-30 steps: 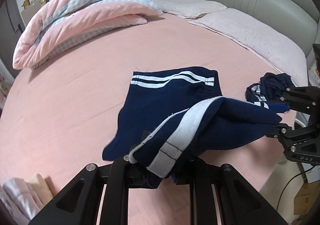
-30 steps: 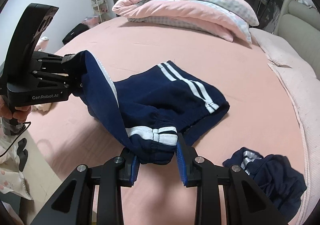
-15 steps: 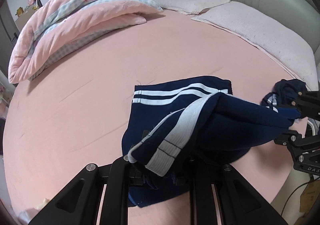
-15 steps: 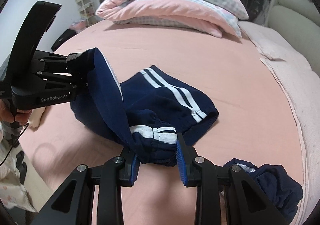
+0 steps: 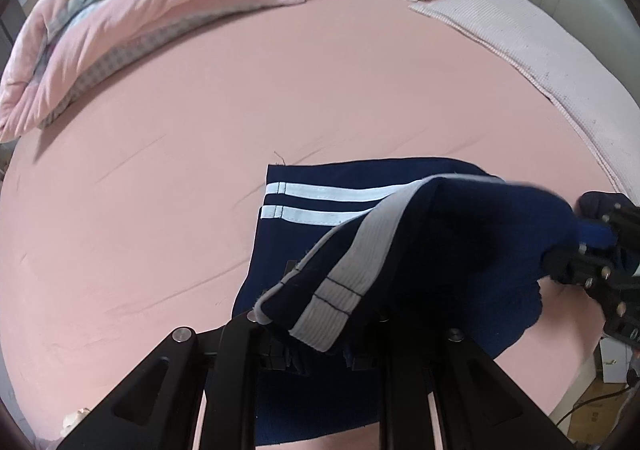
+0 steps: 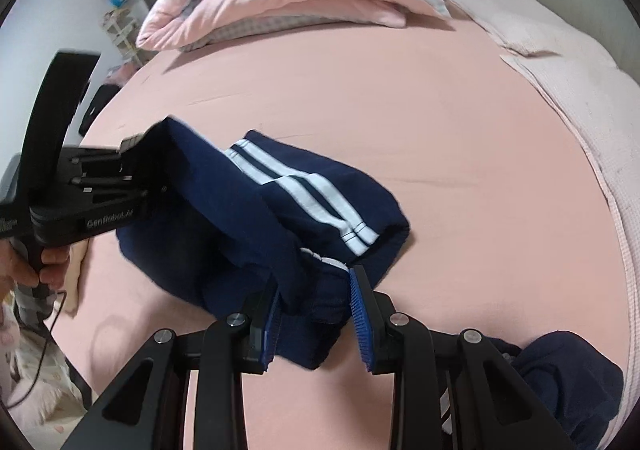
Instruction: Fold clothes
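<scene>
From the left wrist view, the left gripper (image 5: 316,346) is clamped tight on the ribbed white waistband of the navy shorts (image 5: 360,250), lifting that edge over the part lying flat on the pink bed sheet (image 5: 160,190) with its two white stripes showing; the right gripper (image 5: 592,262) enters at the right edge of the picture, blurred, at the other end of the raised edge. The folded pink quilt (image 5: 140,10) and a pale pillow (image 5: 500,22) lie well apart at the back. From the right wrist view, the right gripper (image 6: 316,310) has its blue pads (image 6: 360,314) closed on a bunched wad of the navy shorts (image 6: 312,206) near the waistband, while the left gripper (image 6: 120,186) — held in a person's hand (image 6: 36,266) — pinches the far corner, the cloth sagging between the two. A second dark garment (image 6: 560,378) lies crumpled at the bed's near edge, just beside the right tool. The step in hand looks like carrying the lifted half over the flat half; to do it well, I would keep both corners level and the span taut, bring the waistband edge down in line with the striped hem, and let go only once the layers lie square — slack in the middle would likely leave a wrinkle.
</scene>
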`<state>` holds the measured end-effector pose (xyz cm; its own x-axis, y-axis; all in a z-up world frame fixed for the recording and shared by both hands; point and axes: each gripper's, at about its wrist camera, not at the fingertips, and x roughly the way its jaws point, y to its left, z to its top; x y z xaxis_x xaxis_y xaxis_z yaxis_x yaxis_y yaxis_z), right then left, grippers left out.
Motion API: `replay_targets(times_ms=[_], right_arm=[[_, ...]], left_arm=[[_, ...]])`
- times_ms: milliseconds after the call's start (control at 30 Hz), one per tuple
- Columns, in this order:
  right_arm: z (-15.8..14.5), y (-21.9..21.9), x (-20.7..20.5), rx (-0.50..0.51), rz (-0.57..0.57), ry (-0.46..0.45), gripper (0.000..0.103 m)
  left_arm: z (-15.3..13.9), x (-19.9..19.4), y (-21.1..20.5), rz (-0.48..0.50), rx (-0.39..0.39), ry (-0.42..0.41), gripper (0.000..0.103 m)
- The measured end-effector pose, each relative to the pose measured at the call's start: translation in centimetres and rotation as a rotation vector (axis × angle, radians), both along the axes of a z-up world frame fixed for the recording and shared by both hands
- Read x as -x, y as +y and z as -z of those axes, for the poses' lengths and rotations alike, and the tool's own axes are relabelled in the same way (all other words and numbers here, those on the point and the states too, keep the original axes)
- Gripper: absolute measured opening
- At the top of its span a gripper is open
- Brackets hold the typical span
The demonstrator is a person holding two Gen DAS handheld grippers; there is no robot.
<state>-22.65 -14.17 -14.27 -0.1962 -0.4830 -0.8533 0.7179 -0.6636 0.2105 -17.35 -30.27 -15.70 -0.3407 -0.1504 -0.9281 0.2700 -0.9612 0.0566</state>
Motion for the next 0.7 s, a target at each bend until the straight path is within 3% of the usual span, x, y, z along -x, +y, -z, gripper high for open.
replay_targets(times_ms=[267,467,600,700], right_arm=[[0.8,-0.1,1.9,-0.005,0.036,-0.023,0.031],[1.5,-0.6,1.9,0.019,0.035,-0.062,0.031],[2.2,-0.2,2.8,0.052,0.068,-0.075,0.052],[3.2,0.4,3.9,0.09,0.109,-0.141,0.052]], left_arm=[[0.9,0.6,-1.0,-0.051,-0.024,-0.027,0.015],[0.2,1.0,0.1,-0.015,-0.002,-0.003,0.015],[0.0,1.4,0.3,-0.008,0.01,-0.005,0.015],[0.0,1.5,0.2,-0.01,0.004,-0.007,0.015]])
